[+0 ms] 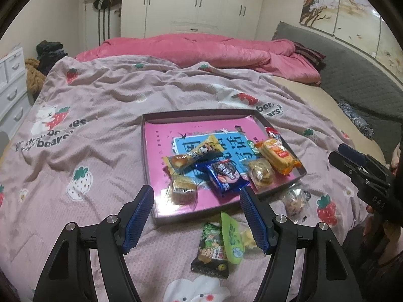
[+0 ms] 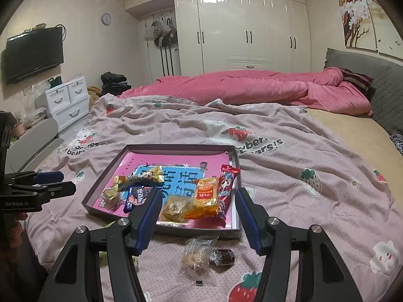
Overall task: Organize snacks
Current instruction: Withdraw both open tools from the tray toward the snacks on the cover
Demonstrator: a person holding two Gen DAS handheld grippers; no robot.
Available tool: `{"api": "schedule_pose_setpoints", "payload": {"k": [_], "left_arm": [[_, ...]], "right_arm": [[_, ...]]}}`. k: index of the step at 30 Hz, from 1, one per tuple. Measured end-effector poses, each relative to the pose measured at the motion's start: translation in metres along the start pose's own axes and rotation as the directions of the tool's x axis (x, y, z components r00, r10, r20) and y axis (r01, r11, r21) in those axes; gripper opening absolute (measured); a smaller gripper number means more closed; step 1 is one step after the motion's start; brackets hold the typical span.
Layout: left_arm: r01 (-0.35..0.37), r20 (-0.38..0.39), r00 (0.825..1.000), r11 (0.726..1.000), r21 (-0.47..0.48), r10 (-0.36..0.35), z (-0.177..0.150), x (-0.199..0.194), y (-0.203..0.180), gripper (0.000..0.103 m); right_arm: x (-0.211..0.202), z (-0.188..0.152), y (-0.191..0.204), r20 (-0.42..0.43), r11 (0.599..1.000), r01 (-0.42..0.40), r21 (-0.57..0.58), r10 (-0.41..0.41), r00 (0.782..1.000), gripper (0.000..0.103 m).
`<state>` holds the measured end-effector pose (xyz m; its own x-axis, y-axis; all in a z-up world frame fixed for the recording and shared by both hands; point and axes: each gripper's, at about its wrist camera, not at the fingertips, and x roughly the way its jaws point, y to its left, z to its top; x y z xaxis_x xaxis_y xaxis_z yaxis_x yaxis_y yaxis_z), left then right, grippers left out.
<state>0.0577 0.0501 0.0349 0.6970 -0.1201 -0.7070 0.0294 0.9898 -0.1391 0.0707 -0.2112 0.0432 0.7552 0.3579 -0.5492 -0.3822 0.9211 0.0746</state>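
Your left gripper [image 1: 197, 220] hangs with its blue-padded jaws wide apart and empty above the near rim of the shallow pink-lined cardboard tray [image 1: 151, 151] on the strawberry-print bedspread [image 1: 100, 95]. Your right gripper [image 2: 197, 217] is also parted, gripping nothing, over the tray's near edge. Inside the tray lie a blue cookie packet [image 1: 225, 176], an orange cracker pack [image 2: 205, 198] and other wrapped snacks. Outside it, on the bedspread, rest a green-and-black sachet [image 1: 211, 251] and a clear-wrapped pastry [image 2: 197, 256].

A home bedroom: a wide bed [image 2: 289, 156] with a pink quilt [image 2: 252, 88], white wardrobe [image 2: 246, 30], wall TV [image 2: 34, 52], drawers [image 2: 68, 100] and a clock [image 2: 106, 19]
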Motion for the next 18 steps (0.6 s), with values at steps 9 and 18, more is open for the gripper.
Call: {"api": "schedule_pose_setpoints", "payload": {"k": [9,18], "left_arm": [[-0.007,-0.064,0.998,1.000,0.023,0.009,-0.019,0.006,0.002,0.073],[-0.010,-0.103,0.995,1.000,0.024,0.012,-0.032,0.007,0.006,0.073]], "right_arm": [[-0.001,-0.012,0.007,-0.036,1.000,-0.017,-0.009,0.016,0.999,0.060],[0.000,-0.024,0.013,-0.081,0.999,-0.037,0.000,0.037,0.996,0.060]]}}
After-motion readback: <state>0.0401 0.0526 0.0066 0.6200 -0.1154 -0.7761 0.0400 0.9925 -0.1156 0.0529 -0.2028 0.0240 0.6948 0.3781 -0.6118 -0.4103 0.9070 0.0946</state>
